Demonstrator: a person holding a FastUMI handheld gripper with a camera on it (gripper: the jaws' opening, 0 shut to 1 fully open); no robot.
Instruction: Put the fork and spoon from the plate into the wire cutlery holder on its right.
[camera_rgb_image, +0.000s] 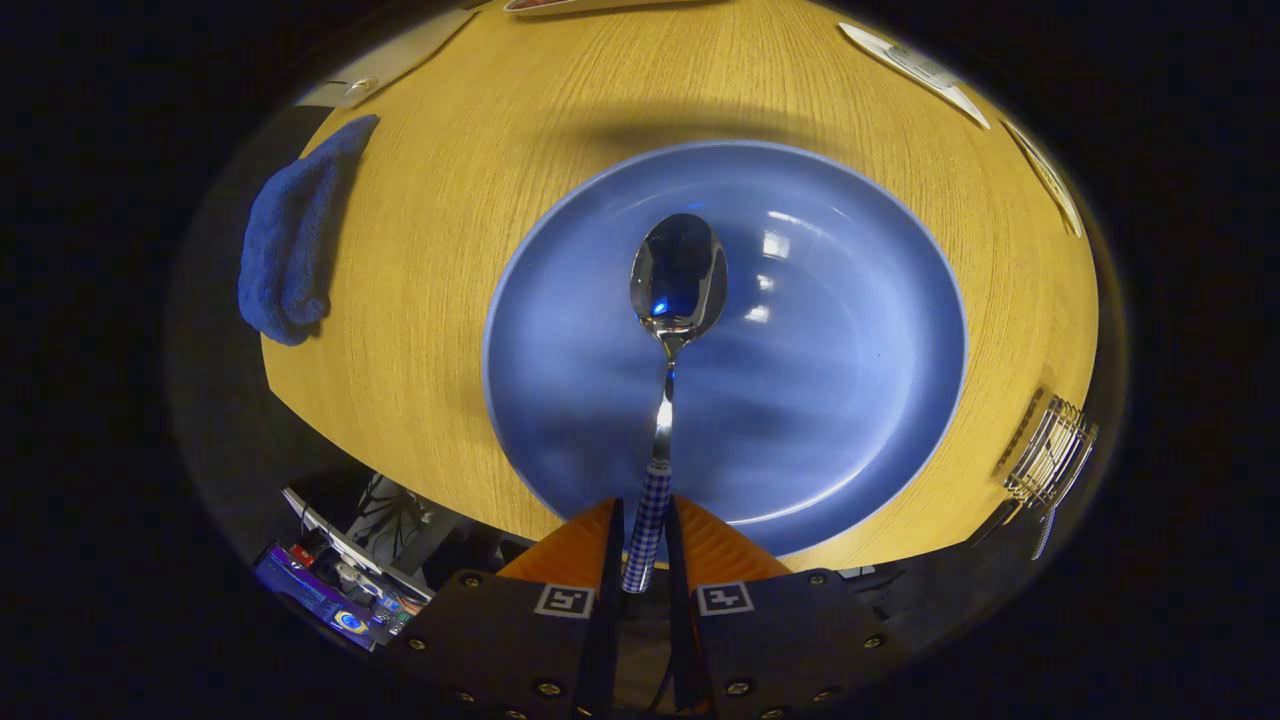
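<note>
A folded blue cloth (290, 235) lies on the left edge of the round wooden table (430, 330). At centre, the round blue ceramic plate (850, 400) holds no fork. The shiny metal spoon with a blue-checked handle (672, 330) is pinched by that handle between both orange fingers of the gripper (645, 540), its bowl pointing forward over the plate, apparently lifted. To the right, near the table's edge, stands the wire cutlery holder (1050, 460), with a dark handle seemingly in it, likely the fork. By my judgement the spoon's delivery remains.
</note>
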